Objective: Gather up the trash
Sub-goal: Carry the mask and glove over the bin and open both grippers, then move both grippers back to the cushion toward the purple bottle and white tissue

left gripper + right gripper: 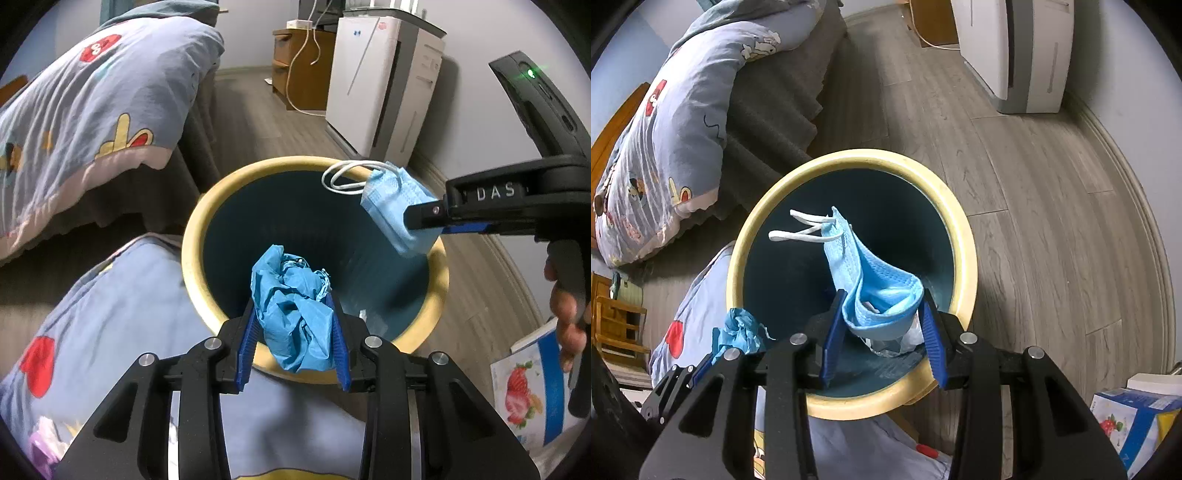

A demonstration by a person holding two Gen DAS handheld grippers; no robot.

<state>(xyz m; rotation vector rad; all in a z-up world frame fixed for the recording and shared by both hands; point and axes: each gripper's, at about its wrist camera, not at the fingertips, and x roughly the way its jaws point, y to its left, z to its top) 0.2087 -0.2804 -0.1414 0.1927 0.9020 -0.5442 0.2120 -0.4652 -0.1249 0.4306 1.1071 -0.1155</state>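
Note:
A round bin with a yellow rim [192,236] [964,236] and dark teal inside stands on the floor. My left gripper [293,325] is shut on a crumpled blue paper wad [291,310] held over the bin's near rim. That wad [738,330] shows at lower left in the right wrist view. My right gripper [882,314] is shut on a light blue face mask [864,280] with white ear loops, hanging over the bin's mouth. In the left wrist view the mask [395,206] hangs at the bin's right rim from the right gripper [421,218]. Clear crumpled trash [897,343] lies in the bin.
A bed with a blue cartoon quilt [85,110] stands left of the bin, and quilt fabric [110,314] lies beside it. A white appliance [384,85] stands by the wall. A strawberry-print carton [532,387] [1134,421] sits at lower right. A person's hand [565,310] grips the right tool.

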